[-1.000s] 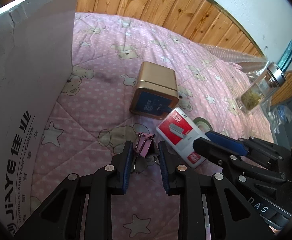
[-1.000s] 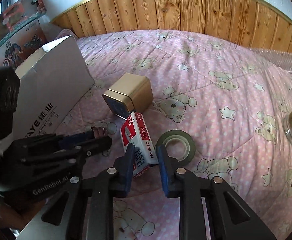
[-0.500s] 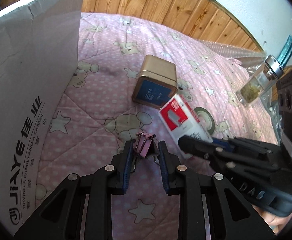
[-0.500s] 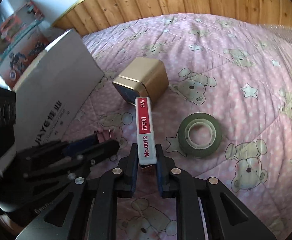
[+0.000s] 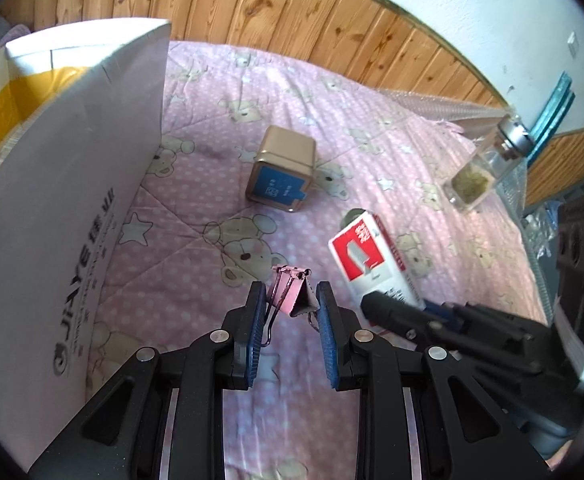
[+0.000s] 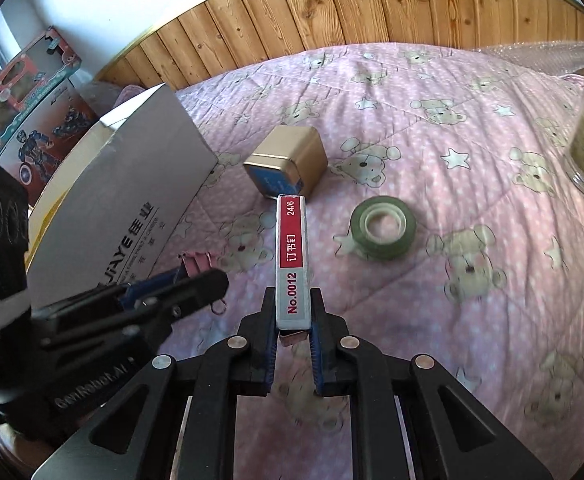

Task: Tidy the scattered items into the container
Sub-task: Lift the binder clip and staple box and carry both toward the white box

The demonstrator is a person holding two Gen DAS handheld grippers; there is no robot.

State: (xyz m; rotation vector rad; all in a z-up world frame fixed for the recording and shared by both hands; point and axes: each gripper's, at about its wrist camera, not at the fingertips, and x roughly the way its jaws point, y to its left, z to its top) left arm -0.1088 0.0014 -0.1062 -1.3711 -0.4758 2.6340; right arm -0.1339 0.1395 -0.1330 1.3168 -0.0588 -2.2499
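Left gripper (image 5: 289, 306): fingers (image 5: 254, 322) clamped on the pink clip (image 5: 292, 292), now lifted clear of the quilt (image 5: 219, 184); a second ago down on the bedding, same grip, same width. Clip held with its wire loops toward the left pad, folded back pointing away from the camera.

Right gripper (image 6: 292, 320): fingers (image 6: 269, 320) shut tight on the near end of the staple box (image 6: 292, 254). A second ago still wide of the box as it lay flat beside the tin; half a second ago closing on it; now fully pinched and raised, narrow red-and-white edge up, far end reaching toward the tin (image 6: 287, 164). In the left view, same box (image 5: 372, 260) tilted in the air, red face showing, in front of the tape.

Left behind on the quilt: gold tin with blue lid (image 5: 283, 170) on its side, near the middle of the bed; green tape roll (image 6: 384, 232) lying flat to the right of it, no longer touching the box; glass jar (image 5: 484, 168) with metal cap at the far right edge, upright.

Cardboard box (image 5: 63, 208), the container, open-topped at the left, white wall toward both cameras, yellow inner flap now visible over its rim from the left view, hidden a second ago. Neither held item over the opening yet; both just right of its wall.

Wood panelling (image 6: 352, 12) behind the bed; toy cartons (image 6: 31, 92) beyond the cardboard box.
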